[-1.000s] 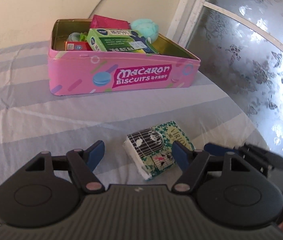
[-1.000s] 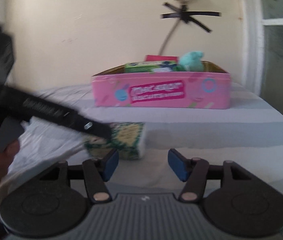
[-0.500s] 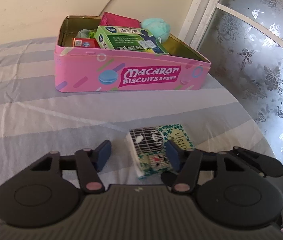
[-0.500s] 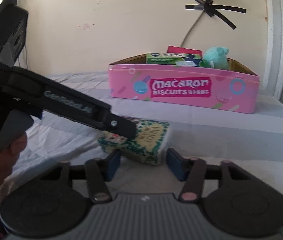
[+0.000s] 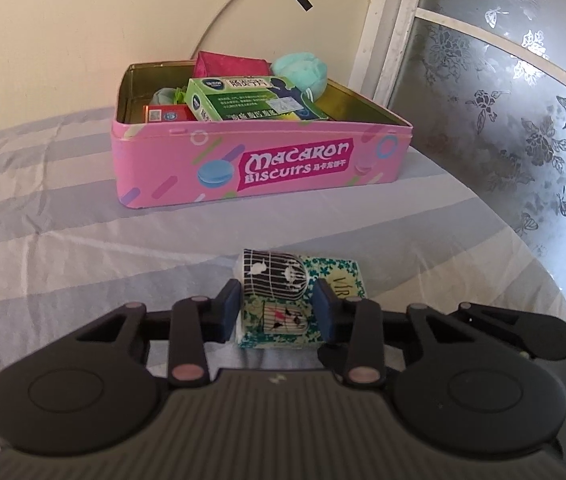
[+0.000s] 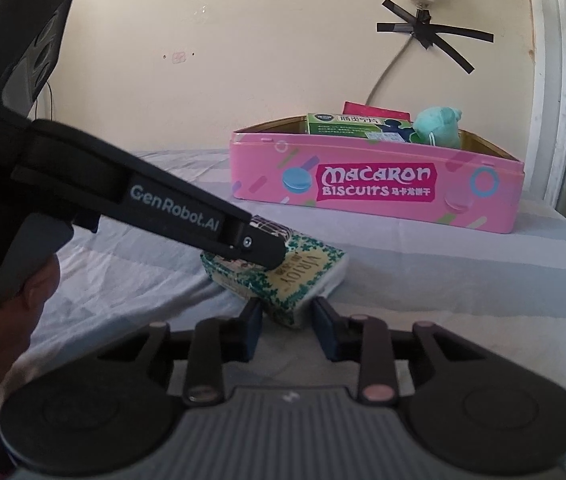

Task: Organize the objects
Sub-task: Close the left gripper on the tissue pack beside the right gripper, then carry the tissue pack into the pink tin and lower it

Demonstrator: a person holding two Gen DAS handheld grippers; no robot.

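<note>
The left gripper (image 5: 277,312) had its blue pads (image 5: 230,309) pressed on both sides of the tissue pack (image 5: 279,300), clamping it across its short width near one end; the pack lay on the striped sheet (image 5: 63,248), directly ahead of those fingers and a little below them, its long axis running roughly crosswise to them and off to the right in the left wrist view; seen from the right wrist camera, the black arm of the left gripper (image 6: 259,248) came in from the left and sat over the pack's far end. The right gripper (image 6: 287,328) was just beside the pack's near corner (image 6: 291,312), its jaws closing, with that corner between the pads but, as far as the view showed, not yet squeezed; so the left hand was the one that actually had hold. The pack looked like a soft, plastic-wrapped block, printed with green leaves and a black birdcage, likely to give under pressure and sag if lifted by one end. Beyond it, well apart across the sheet, stood the pink biscuit tin (image 5: 187,168), a rigid open box with a gold lining, already holding a green carton (image 5: 251,100), a red packet (image 5: 227,65) and a mint plush toy (image 5: 303,70); the free space seemed to be on its right side.
</note>
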